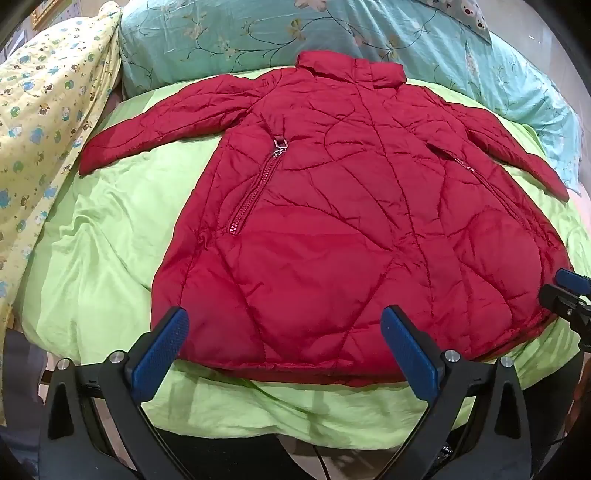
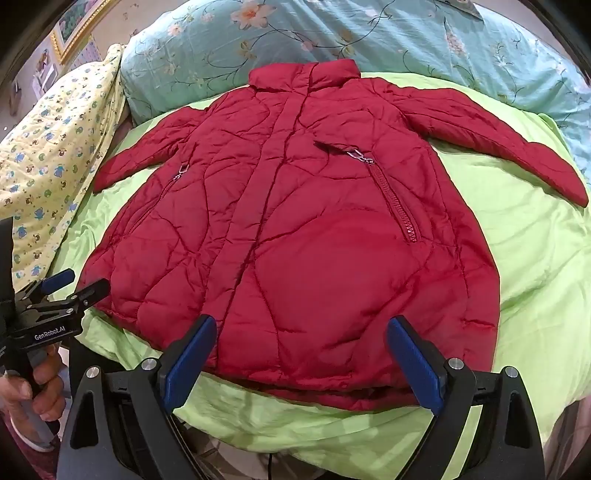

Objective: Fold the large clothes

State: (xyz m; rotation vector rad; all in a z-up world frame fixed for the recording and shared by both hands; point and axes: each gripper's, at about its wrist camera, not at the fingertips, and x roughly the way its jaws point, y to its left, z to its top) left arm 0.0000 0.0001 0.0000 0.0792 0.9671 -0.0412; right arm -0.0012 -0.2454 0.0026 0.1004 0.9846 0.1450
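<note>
Jacket (image 1: 332, 229), red and quilted, is spread flat and face up on a light green sheet (image 1: 96, 258), collar (image 1: 351, 68) toward the far end and hem toward the cameras. Both sleeves are laid out sideways from the shoulders, the left sleeve (image 1: 159, 125) reaching toward a yellow printed quilt (image 1: 40, 122) and the right sleeve (image 2: 509, 147) stretched over the green sheet. A slanted pocket zipper (image 1: 255, 192) with a metal pull is seen on the left half of the front, and a matching one (image 2: 395, 199) on the right half. A covered placket runs down the middle from collar to hem.

Beyond the collar, a turquoise floral pillow (image 1: 240, 37) is set across the head of the bed. A gilt picture frame (image 2: 77, 26) is glimpsed on the wall at the far left, though its content is hardly readable through the lens edge.

The left gripper (image 1: 284, 347) is held at the hem, its blue-padded jaws spread wide with nothing between them but the cloth lying below; whether the pads (image 1: 162, 343) touch the fabric cannot be told. The right gripper (image 2: 301, 354) is likewise held wide open over the hem, gripping nothing. In the right wrist view the left gripper (image 2: 75, 286) is seen beside the jacket's lower left corner, carried by a hand (image 2: 37, 391).
</note>
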